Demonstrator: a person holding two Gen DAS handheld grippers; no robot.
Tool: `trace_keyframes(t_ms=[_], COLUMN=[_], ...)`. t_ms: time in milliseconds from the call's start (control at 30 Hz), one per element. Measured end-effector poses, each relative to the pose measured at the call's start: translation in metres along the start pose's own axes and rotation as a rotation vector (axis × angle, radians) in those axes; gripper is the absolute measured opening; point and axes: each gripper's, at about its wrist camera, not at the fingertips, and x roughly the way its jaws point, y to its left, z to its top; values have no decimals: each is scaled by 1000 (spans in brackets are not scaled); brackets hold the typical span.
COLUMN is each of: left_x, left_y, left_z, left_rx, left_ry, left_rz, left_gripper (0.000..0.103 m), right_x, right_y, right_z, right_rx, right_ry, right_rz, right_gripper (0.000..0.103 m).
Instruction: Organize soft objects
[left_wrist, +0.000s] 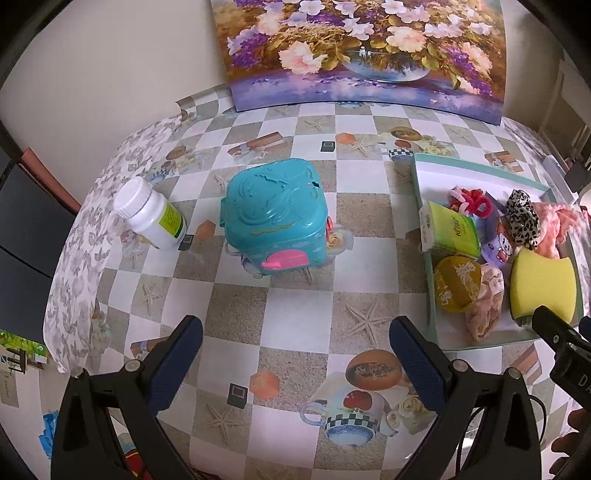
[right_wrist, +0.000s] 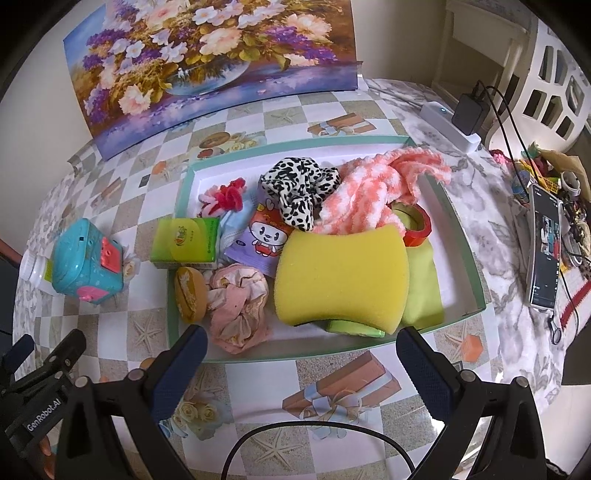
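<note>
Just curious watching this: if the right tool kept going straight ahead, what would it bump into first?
Probably the yellow sponge in the tray, straight ahead of the open right tool, though depth is hard to judge.

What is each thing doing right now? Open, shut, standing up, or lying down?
Left tool: open, holding nothing.
Right tool: open, holding nothing.
White bottle: cap on, standing on the table.
Blue toy box: shut, upright.
Yellow sponge: in the tray, propped up.
Pink towel: crumpled in the tray.
Phone: screen on.
</note>
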Motion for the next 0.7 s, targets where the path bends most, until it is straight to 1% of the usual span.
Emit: trace_keyframes(t_ms=[700], left_x=[5], left_y=[3], left_z=[1], left_rx=[-19], left_ry=[24], left_rz=[-18], left_gripper=[101], right_x=[5], right_y=[0], right_z=[0], right_rx=[-13], right_ry=[12], right_rz=[-9], right_gripper=[103])
